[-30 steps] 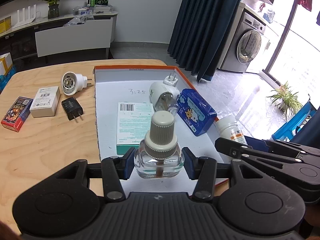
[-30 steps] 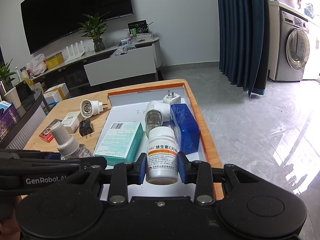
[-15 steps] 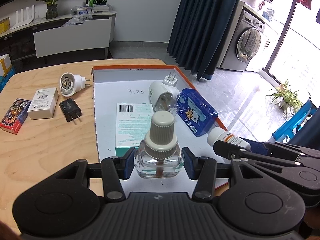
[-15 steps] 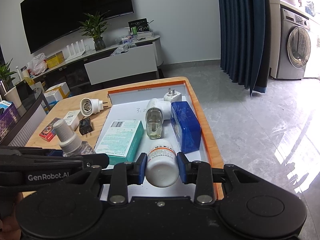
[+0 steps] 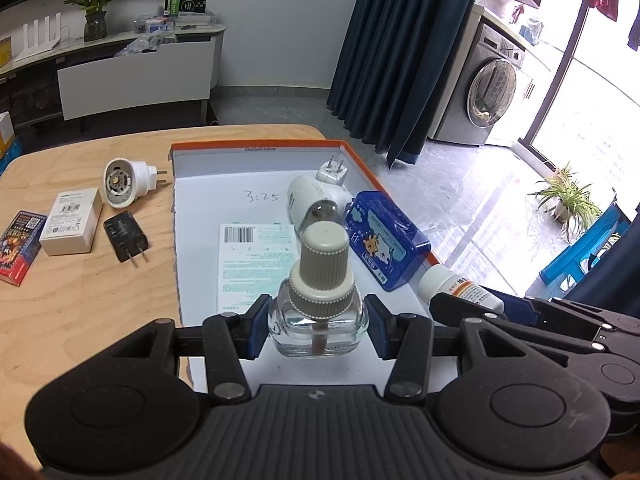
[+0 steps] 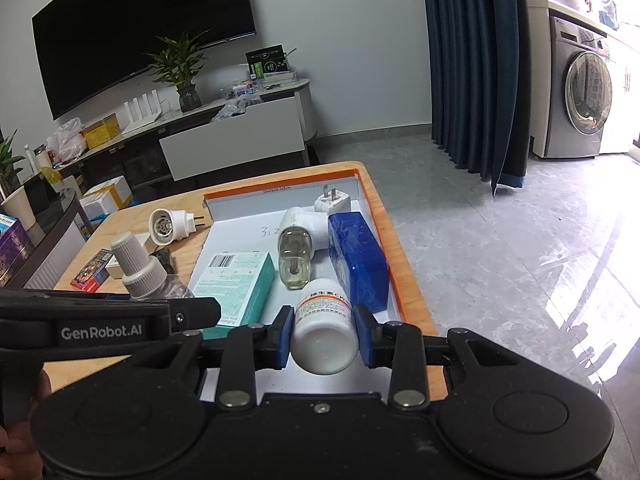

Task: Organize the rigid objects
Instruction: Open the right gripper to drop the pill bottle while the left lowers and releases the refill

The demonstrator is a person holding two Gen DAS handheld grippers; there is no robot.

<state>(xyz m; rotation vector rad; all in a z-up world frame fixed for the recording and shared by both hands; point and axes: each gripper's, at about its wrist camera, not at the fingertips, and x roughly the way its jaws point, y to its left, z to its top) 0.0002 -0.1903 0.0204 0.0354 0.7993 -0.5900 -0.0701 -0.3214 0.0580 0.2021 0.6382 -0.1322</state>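
My left gripper is shut on a clear glass refill bottle with a grey ribbed cap, held upright over the near end of the white orange-rimmed tray. My right gripper is shut on a white pill bottle with an orange label, tipped forward over the tray's near right part; it also shows in the left wrist view. In the tray lie a teal box, a white plug-in vaporizer and a blue case.
On the wooden table left of the tray lie a white round plug adapter, a white box, a black charger and a red card box. The table's right edge drops to the floor.
The right gripper has tipped the pill bottle from upright to lying forward and moved it lower toward the tray. The left gripper holds the glass bottle almost still.
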